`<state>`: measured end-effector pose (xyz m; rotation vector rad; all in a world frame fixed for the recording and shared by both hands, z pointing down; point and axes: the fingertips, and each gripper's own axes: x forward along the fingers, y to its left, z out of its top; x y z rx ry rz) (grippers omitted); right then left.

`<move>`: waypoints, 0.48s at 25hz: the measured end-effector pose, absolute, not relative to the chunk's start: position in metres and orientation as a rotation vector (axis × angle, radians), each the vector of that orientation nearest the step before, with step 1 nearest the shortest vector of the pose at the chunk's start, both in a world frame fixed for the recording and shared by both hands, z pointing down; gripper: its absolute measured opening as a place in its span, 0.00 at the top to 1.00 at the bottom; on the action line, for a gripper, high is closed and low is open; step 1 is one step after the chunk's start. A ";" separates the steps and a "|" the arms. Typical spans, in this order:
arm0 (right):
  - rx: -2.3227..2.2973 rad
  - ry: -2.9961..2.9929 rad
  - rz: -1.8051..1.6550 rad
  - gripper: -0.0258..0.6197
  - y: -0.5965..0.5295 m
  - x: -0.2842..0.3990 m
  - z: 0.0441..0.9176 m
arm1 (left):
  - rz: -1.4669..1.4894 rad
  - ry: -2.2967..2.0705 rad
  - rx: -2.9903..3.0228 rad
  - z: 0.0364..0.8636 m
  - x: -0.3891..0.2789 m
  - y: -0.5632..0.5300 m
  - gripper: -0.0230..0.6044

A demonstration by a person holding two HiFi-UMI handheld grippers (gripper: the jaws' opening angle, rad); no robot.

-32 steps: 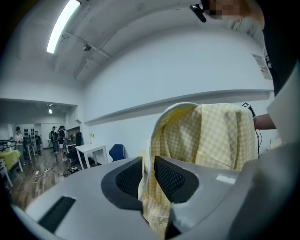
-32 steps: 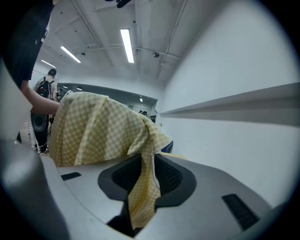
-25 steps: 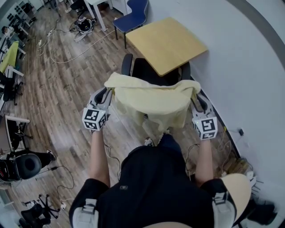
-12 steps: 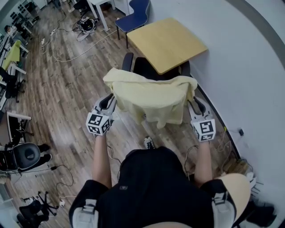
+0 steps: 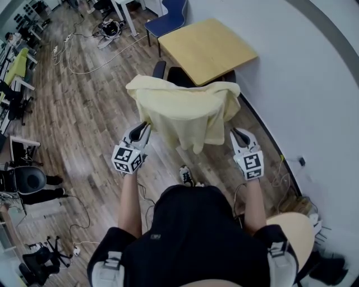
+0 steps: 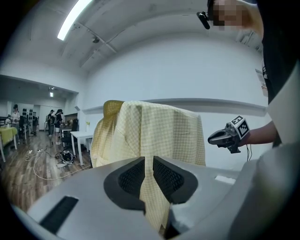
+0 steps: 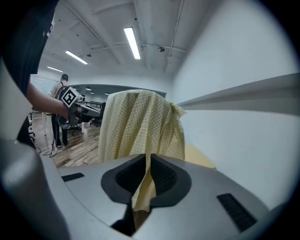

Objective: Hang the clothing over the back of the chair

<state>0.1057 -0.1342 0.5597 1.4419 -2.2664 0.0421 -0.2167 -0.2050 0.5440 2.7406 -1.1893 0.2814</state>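
Observation:
A pale yellow checked garment (image 5: pixel 185 109) lies draped over the back of a black chair (image 5: pixel 160 70), with its front flap hanging toward me. My left gripper (image 5: pixel 143 128) sits just off the flap's left edge. My right gripper (image 5: pixel 236 133) hangs clear of the right edge. In the left gripper view the garment (image 6: pixel 154 131) stands ahead of the nearly closed jaws, and the right gripper (image 6: pixel 224 137) floats apart from it. In the right gripper view the jaws are closing to a thin slit. The cloth (image 7: pixel 140 122) shows through the slit, and nothing is gripped.
A light wooden table (image 5: pixel 207 50) stands just behind the chair, against the white wall (image 5: pixel 303 84). A blue chair (image 5: pixel 171 14) is farther back. Cables (image 5: pixel 84 61) trail over the wood floor at left, and a black office chair (image 5: pixel 28 182) stands by the left edge.
Both grippers have drawn back from the garment's upper corners toward me and sunk a little. The garment stays draped on the chair back. The right jaws have narrowed.

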 end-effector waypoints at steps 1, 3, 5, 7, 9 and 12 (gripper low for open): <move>1.418 -2.279 0.031 0.93 -0.130 0.102 0.561 | 0.277 -1.188 2.740 0.545 -0.213 -0.198 0.88; 1.379 -2.295 0.023 0.95 -0.120 0.098 0.565 | 0.278 -1.180 2.746 0.546 -0.207 -0.183 0.90; 1.368 -2.285 0.057 0.95 -0.109 0.097 0.570 | 0.291 -1.172 2.754 0.545 -0.202 -0.170 0.91; 1.358 -2.295 0.060 0.96 -0.099 0.093 0.570 | 0.300 -1.167 2.756 0.544 -0.199 -0.157 0.92; 1.335 -2.325 0.032 0.96 -0.090 0.087 0.568 | 0.303 -1.165 2.754 0.545 -0.197 -0.146 0.93; 1.324 -2.336 0.090 0.97 -0.072 0.087 0.578 | 0.307 -1.154 2.753 0.550 -0.190 -0.131 0.93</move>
